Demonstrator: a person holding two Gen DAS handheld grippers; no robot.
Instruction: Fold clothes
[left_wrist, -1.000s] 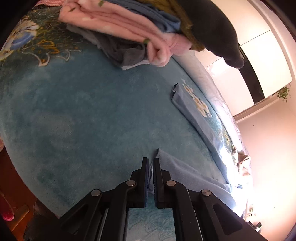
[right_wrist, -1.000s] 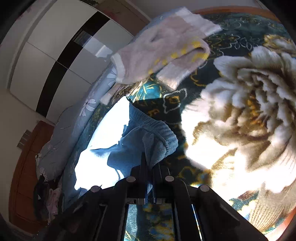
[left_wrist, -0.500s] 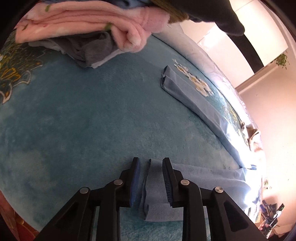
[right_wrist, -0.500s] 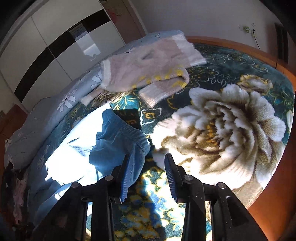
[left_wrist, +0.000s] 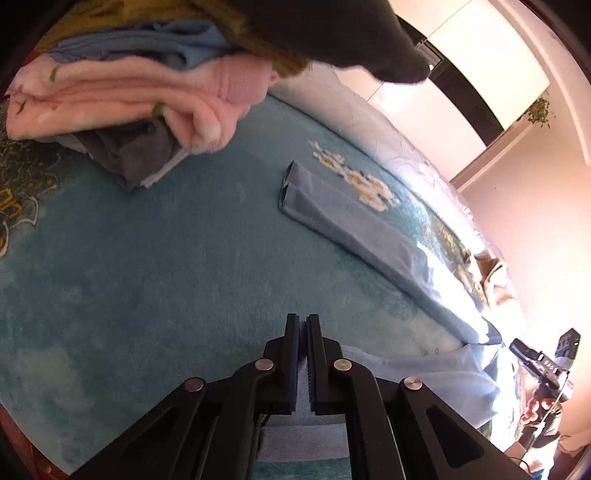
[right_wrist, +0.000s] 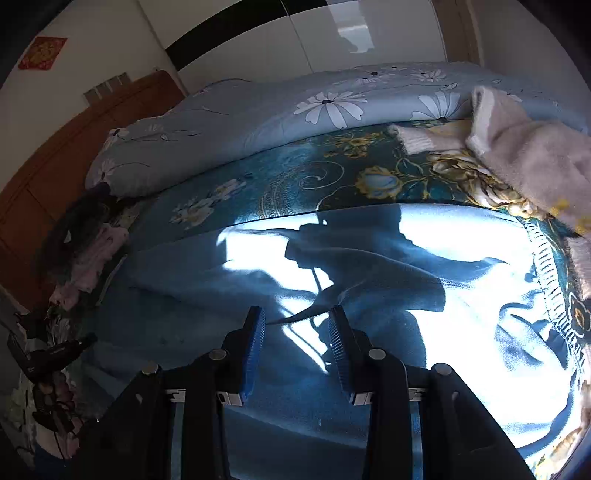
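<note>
The left gripper (left_wrist: 303, 321) has its fingers pressed together on a fold of the blue garment (left_wrist: 424, 376), which comes out from between them and trails off to the right over the teal blanket (left_wrist: 147, 266). Ahead of it the blanket lies bare up to a stack (left_wrist: 140, 96) of folded clothes at the top left, pink over grey with blue and olive layers above, and a dark item (left_wrist: 332, 33) overhanging the top. A long strip of the garment (left_wrist: 351, 229) runs diagonally from mid-frame down to the right. At the lower left the blanket ends at the bed's edge. At the far right of this view the other gripper (left_wrist: 543, 365) shows small, with a hand (left_wrist: 535, 406) on it. The right gripper (right_wrist: 297, 332) hangs with fingers spread and empty over the garment (right_wrist: 480, 332), which lies spread and sunlit on the floral blanket (right_wrist: 332, 177); only this view shows its ribbed waistband (right_wrist: 546, 273) curving along the right. A pale sweater (right_wrist: 532, 158) lies beyond the waistband at the upper right, a daisy-print duvet (right_wrist: 295, 114) bunches along the far side, and a heap of clothes (right_wrist: 88, 251) sits at the left by the wooden headboard (right_wrist: 55, 166). The left gripper (right_wrist: 51, 354) shows small at the left edge.
</note>
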